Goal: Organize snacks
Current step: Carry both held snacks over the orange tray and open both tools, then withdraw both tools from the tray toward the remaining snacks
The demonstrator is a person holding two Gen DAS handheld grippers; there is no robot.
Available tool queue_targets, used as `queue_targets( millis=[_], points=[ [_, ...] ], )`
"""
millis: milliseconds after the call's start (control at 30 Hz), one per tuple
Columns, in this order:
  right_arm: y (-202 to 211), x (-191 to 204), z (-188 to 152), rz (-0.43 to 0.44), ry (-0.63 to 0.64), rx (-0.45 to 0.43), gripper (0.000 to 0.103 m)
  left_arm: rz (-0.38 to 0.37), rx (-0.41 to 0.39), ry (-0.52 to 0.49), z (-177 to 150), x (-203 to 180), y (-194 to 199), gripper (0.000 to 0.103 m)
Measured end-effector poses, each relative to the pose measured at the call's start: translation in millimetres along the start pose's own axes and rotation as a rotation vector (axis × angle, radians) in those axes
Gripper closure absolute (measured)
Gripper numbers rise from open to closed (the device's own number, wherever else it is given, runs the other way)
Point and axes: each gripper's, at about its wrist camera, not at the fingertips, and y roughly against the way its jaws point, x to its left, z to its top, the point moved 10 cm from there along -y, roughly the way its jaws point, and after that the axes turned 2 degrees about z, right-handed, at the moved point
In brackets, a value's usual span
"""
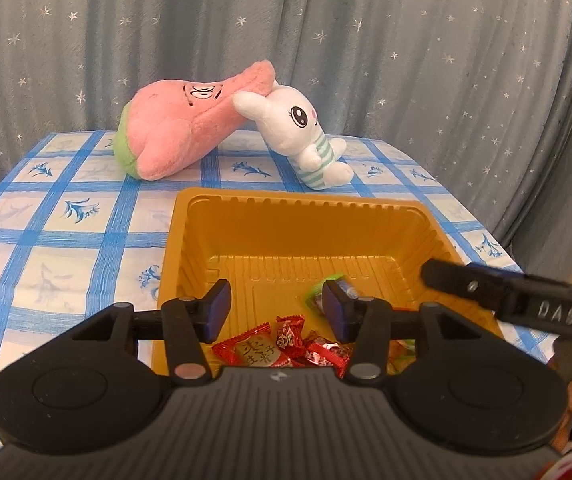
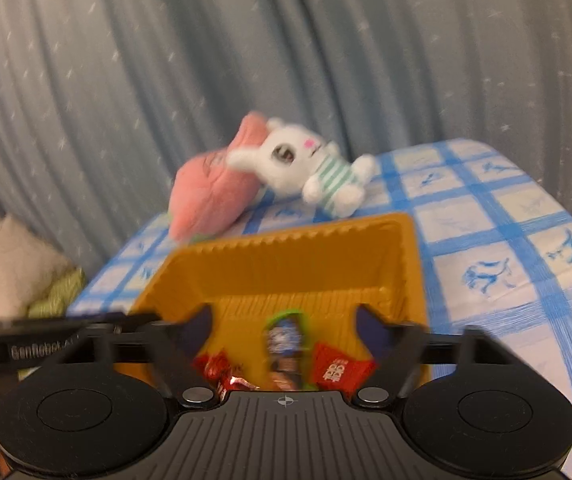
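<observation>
A golden plastic tray [image 1: 270,208] sits on the blue-checked tablecloth and holds several wrapped snacks at its near end: red packets [image 1: 258,350] and a green-edged one [image 1: 317,294]. My left gripper [image 1: 276,312] hovers open and empty over the tray's near end. The right gripper's arm [image 1: 525,300] reaches in from the right. In the blurred right wrist view, my right gripper [image 2: 284,330] is open over the same tray [image 2: 405,240], above a green-edged snack [image 2: 286,340] and red packets [image 2: 337,368].
A pink plush [image 1: 178,128] and a white rabbit plush [image 1: 305,132] lie behind the tray on the table [image 1: 46,220]. A grey star-patterned curtain [image 1: 286,20] hangs behind. A cushion [image 2: 6,268] lies off the table's left side.
</observation>
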Motion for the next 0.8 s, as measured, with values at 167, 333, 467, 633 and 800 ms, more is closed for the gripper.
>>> queue_targets(
  millis=[167, 333, 467, 633, 800],
  points=[
    [12, -5, 9, -0.031, 0.008, -0.018, 0.024, 0.001, -0.007, 0.001, -3, 0, 9, 0.053],
    [29, 2, 12, -0.041, 0.040, -0.038, 0.024, 0.001, -0.013, 0.006, -9, -3, 24, 0.052],
    [46, 11, 9, -0.045, 0.068, -0.057, 0.024, 0.004, -0.024, -0.003, -15, -7, 40, 0.050],
    [65, 16, 1, -0.057, 0.088, -0.067, 0.024, 0.007, -0.027, -0.014, -27, -15, 58, 0.049],
    [80, 15, -7, -0.072, 0.071, -0.066, 0.024, 0.010, -0.023, -0.027, -43, -23, 73, 0.046]
  ],
)
